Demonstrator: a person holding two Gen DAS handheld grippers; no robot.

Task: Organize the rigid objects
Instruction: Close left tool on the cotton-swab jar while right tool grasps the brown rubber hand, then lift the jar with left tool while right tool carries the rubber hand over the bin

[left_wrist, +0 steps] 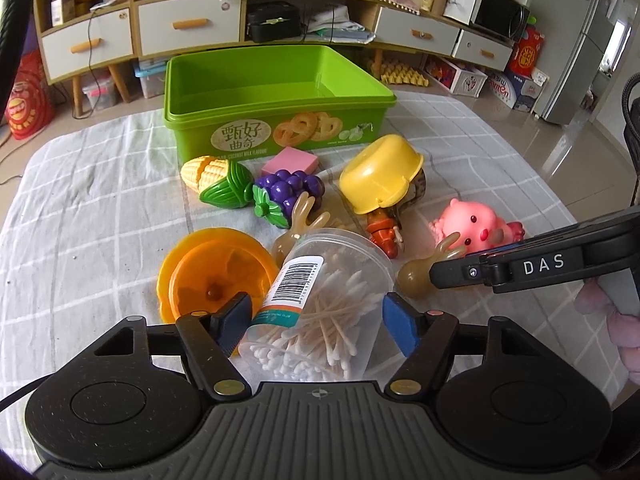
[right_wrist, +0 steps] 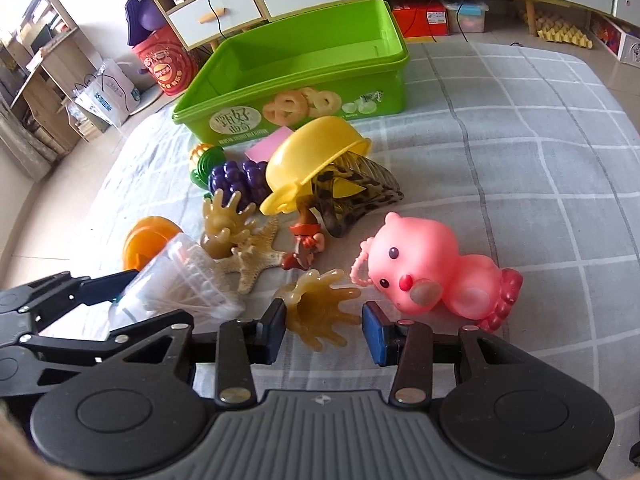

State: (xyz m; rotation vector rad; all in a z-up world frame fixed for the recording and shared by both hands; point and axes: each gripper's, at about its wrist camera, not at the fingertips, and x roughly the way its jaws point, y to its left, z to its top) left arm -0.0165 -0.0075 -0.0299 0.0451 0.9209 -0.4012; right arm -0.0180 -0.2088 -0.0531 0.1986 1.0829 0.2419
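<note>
- Our left gripper (left_wrist: 318,320) straddles the clear jar of cotton swabs (left_wrist: 332,280), 1 blue pad on each side wall. The pads sit right at the walls, but we cannot tell whether they press yet.
- The jar lies on its side on the checked cloth (left_wrist: 100,200), just beside the orange lid (left_wrist: 212,276). We judge the grip is set across its width because that is the narrow, firm span.
- Its long axis runs away from us, about along the fingers. The wider end points toward the toy pile and the green box (left_wrist: 280,108), and the swabs heap at the near end.
- Our right gripper (right_wrist: 326,334) stands wide, with the amber rubber hand (right_wrist: 320,312) between its 2 pads. The left pad is at the wrist and the right pad is apart from the fingers, so nothing is held.
- The rubber hand lies flat, its long axis across the jaws, fingers splayed toward the pink toy (right_wrist: 424,272).
- The box is empty, so we judge the sorting has barely begun.
</note>
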